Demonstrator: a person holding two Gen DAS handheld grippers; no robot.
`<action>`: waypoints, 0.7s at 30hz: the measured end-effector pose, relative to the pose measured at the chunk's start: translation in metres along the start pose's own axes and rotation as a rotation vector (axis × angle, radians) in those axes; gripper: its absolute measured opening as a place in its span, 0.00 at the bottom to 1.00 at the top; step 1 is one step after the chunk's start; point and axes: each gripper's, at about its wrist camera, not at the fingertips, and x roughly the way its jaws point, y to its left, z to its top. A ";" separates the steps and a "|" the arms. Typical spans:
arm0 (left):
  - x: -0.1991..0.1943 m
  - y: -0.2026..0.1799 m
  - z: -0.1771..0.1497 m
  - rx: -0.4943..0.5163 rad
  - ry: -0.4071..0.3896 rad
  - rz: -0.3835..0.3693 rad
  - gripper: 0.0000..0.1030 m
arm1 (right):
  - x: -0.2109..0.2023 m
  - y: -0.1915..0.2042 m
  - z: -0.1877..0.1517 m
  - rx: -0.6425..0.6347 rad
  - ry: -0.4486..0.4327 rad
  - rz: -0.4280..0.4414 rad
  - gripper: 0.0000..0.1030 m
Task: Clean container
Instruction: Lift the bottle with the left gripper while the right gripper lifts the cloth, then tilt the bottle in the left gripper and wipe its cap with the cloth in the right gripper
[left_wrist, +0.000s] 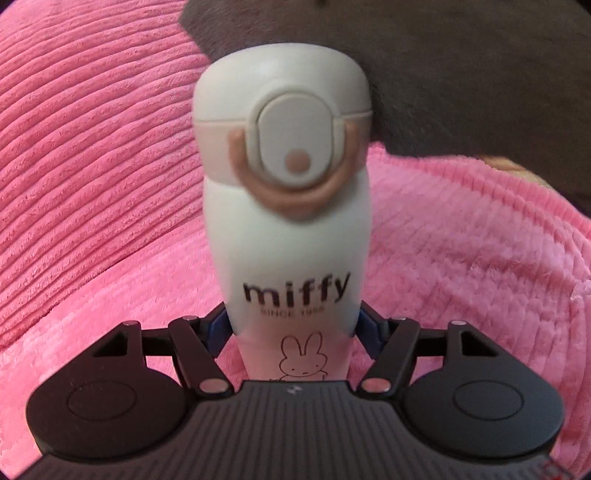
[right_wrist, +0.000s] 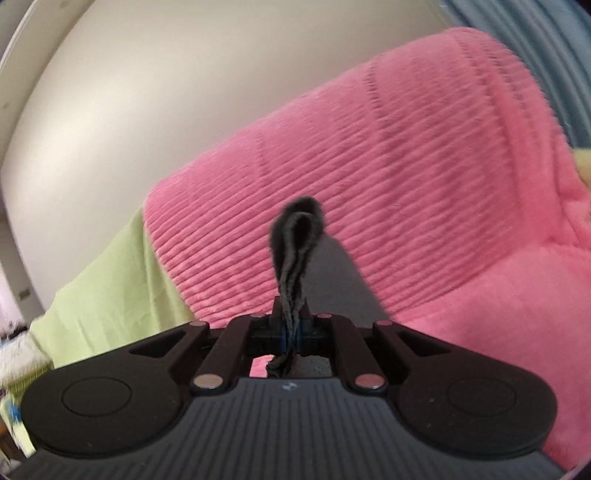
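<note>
In the left wrist view my left gripper (left_wrist: 293, 325) is shut on a white "miffy" bottle (left_wrist: 291, 236) with a rabbit drawing and a beige flip-lid button. The bottle points away from the camera, lid end far. A dark grey cloth (left_wrist: 424, 66) hangs behind and above its lid. In the right wrist view my right gripper (right_wrist: 291, 332) is shut on a folded dark grey cloth (right_wrist: 295, 240). The cloth sticks up past the fingertips as a loop and hangs below the jaws. The bottle is out of the right wrist view.
A pink ribbed plush cover (left_wrist: 92, 155) fills the background under the bottle and shows in the right wrist view (right_wrist: 369, 184). A light green sheet (right_wrist: 110, 288) lies to its left. A pale wall (right_wrist: 147, 92) rises behind.
</note>
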 end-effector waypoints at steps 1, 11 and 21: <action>0.000 -0.001 0.000 0.001 -0.004 0.002 0.67 | 0.006 0.002 0.003 -0.013 0.019 0.003 0.05; 0.007 -0.007 -0.007 0.029 -0.054 0.018 0.67 | 0.047 -0.011 0.022 0.000 0.159 -0.066 0.03; -0.003 -0.018 -0.006 0.145 -0.052 0.012 0.66 | 0.044 -0.037 0.027 0.065 0.130 -0.141 0.03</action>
